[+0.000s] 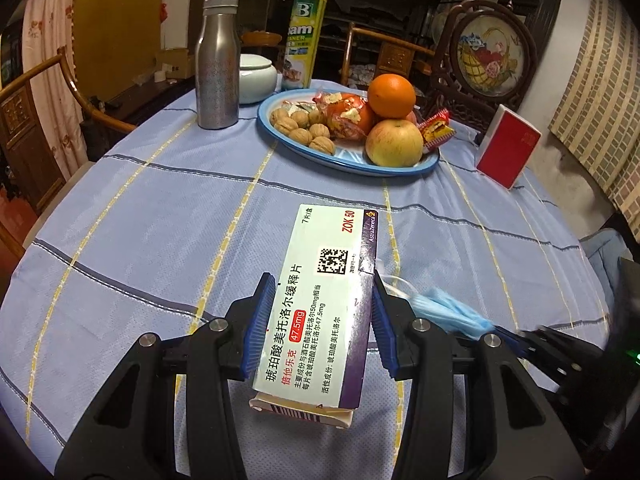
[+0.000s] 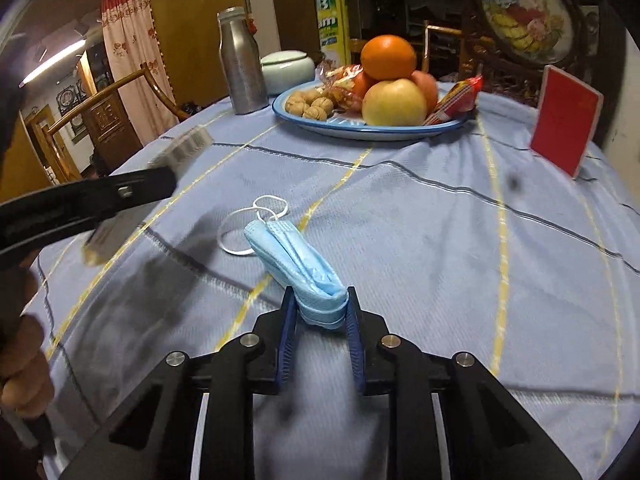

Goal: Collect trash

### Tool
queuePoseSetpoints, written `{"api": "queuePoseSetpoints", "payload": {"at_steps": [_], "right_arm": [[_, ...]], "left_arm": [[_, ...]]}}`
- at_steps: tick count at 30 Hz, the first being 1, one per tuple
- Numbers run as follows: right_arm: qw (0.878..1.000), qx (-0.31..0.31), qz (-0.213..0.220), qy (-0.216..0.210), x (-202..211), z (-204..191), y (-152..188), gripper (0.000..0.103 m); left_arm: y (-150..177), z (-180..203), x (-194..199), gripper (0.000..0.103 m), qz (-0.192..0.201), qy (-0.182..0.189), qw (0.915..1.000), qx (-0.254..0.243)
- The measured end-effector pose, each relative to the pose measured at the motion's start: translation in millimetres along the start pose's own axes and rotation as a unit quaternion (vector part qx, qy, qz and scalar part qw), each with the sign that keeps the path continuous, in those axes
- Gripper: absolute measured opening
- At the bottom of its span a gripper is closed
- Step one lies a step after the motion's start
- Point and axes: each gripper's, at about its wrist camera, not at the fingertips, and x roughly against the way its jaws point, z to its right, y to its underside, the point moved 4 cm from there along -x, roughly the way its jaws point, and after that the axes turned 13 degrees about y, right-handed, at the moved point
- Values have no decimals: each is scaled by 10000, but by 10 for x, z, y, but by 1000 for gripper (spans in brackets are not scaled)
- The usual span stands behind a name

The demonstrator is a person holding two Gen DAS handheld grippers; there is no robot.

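Nearest the lens, the left gripper [image 1: 320,320] pinches a medicine box [image 1: 320,304] by its long sides, its blue pads pressed against the cardboard and the box lifted clear of the bench [image 1: 160,208], which wears a blue checked cloth. In the right wrist view the right gripper [image 2: 322,320] has its pads closed on the near end of a folded blue face mask [image 2: 296,264], whose far end and white ear loops [image 2: 256,224] trail away toward 11 o'clock on the cloth. Both pieces of trash are thus in the grippers, with no bin visible in either view. At 12 o'clock across the bench sits the blue-rimmed fruit plate [image 1: 304,156] with an orange [image 1: 391,95], an apple [image 1: 394,142] and walnuts [image 1: 308,130]; at 10 o'clock stand a steel bottle [image 1: 218,64], a pale lidded jar [image 1: 256,78] and a yellow spray can [image 1: 306,32]; at 2 o'clock a red card box [image 1: 508,146] stands on edge. The risks, as I judge them: the mask is held only by one soft end, so it may slide out or unfold when lifted, and its loops could snag. The box's open end flap faces the camera and its contents, if any, could slip out if tilted. The two grippers work close together and could knock one another.
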Motion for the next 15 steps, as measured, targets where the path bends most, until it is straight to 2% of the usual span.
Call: {"api": "queuePoseSetpoints", "payload": {"at_steps": [5, 11, 15], "right_arm": [[9980, -572, 187, 215, 342, 317, 168, 25], [9875, -1464, 394, 436, 729, 749, 529, 25], [9791, -1926, 444, 475, 932, 965, 794, 24]], "left_arm": [[43, 121, -23, 47, -77, 76, 9996, -244], [150, 368, -14, 47, -156, 253, 9975, -647], [239, 589, 49, 47, -64, 321, 9937, -1072]]}}
